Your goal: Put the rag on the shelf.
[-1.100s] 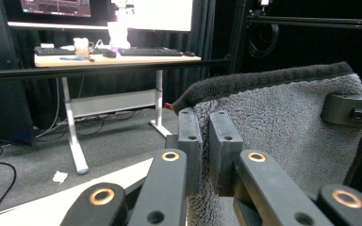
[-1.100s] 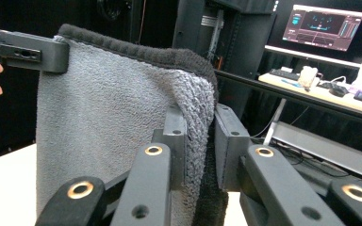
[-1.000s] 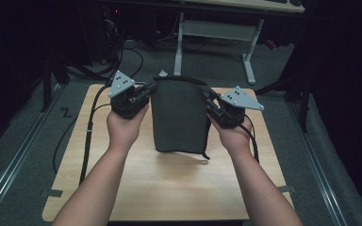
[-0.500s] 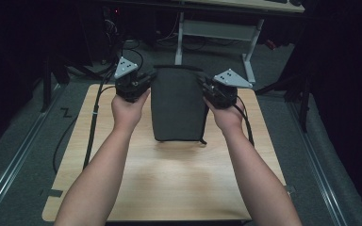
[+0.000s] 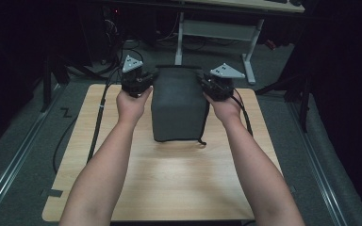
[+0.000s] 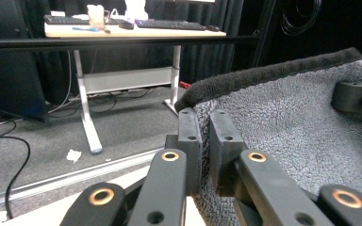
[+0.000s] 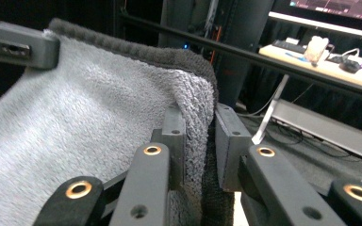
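A dark grey towel point(image 5: 176, 108) hangs folded between my two grippers, its lower part resting on the wooden table point(image 5: 169, 188). My left gripper point(image 5: 148, 77) is shut on the towel's upper left corner. In the left gripper view its jaws point(image 6: 205, 141) pinch the hemmed edge of the towel point(image 6: 292, 127). My right gripper point(image 5: 206, 82) is shut on the upper right corner. The right gripper view shows the towel's point(image 7: 99, 122) thick fold squeezed between its jaws point(image 7: 199, 136). Each gripper view also shows the other gripper at the far corner point(image 6: 358, 96) point(image 7: 19, 44).
Black cables point(image 5: 99, 117) trail from the left gripper over the table's left side. A desk on white legs point(image 5: 226, 28) stands behind the table, with a keyboard point(image 6: 169, 23) on it. Grey carpet and a floor rail point(image 5: 9, 160) lie at the left.
Both hands have moved away from the person toward the table's far edge, carrying the towel's top edge with them. The towel's lower edge has slid farther back.
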`<state>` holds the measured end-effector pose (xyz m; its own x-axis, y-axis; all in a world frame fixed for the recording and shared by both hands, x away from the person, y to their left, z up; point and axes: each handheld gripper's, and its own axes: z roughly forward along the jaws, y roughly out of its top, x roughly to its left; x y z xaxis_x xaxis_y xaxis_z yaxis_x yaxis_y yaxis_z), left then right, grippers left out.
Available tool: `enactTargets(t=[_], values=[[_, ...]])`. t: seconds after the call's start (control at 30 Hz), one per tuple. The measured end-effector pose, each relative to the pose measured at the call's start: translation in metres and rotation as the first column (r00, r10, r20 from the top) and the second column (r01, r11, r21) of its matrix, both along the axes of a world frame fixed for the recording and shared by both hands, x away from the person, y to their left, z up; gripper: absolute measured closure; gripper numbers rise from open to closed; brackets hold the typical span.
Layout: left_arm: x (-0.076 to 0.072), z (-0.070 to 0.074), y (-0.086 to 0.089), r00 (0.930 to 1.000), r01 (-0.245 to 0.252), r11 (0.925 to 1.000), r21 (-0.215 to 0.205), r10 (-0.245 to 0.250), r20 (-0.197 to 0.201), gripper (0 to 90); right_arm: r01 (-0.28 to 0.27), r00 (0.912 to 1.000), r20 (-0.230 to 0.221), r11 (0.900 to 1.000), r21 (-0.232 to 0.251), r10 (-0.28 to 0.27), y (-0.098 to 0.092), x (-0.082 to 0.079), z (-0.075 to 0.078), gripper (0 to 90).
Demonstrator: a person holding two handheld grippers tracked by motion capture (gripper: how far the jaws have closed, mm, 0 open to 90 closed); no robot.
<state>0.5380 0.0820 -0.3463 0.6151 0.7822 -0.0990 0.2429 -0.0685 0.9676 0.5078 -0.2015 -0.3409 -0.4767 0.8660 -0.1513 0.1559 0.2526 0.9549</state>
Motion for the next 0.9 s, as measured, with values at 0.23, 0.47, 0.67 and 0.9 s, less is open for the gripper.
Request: enactTargets(t=[0.23,0.47,0.67,0.9], values=[[0.008,-0.024,-0.001,0.9963,0.022,0.9994,0.026,-0.020,-0.083,85.4,-0.046,0.9947,-0.094,0.998,-0.037,0.043,-0.007,0.012,-0.018,77.2],[0.012,-0.045,-0.002,0.9897,0.030,0.9991,0.030,-0.026,-0.141,85.8,-0.050,0.9916,-0.122,0.997,-0.063,0.042,-0.009,0.014,-0.030,77.0],[0.013,-0.056,-0.002,0.9840,0.039,0.9978,0.054,-0.029,-0.176,85.9,-0.058,0.9865,-0.156,0.997,-0.042,0.051,-0.012,0.019,-0.039,77.0],[0.010,-0.073,-0.005,0.9769,0.059,0.9953,0.077,-0.042,-0.210,86.1,-0.066,0.9742,-0.218,0.997,-0.029,0.058,-0.019,0.024,-0.059,77.0]])
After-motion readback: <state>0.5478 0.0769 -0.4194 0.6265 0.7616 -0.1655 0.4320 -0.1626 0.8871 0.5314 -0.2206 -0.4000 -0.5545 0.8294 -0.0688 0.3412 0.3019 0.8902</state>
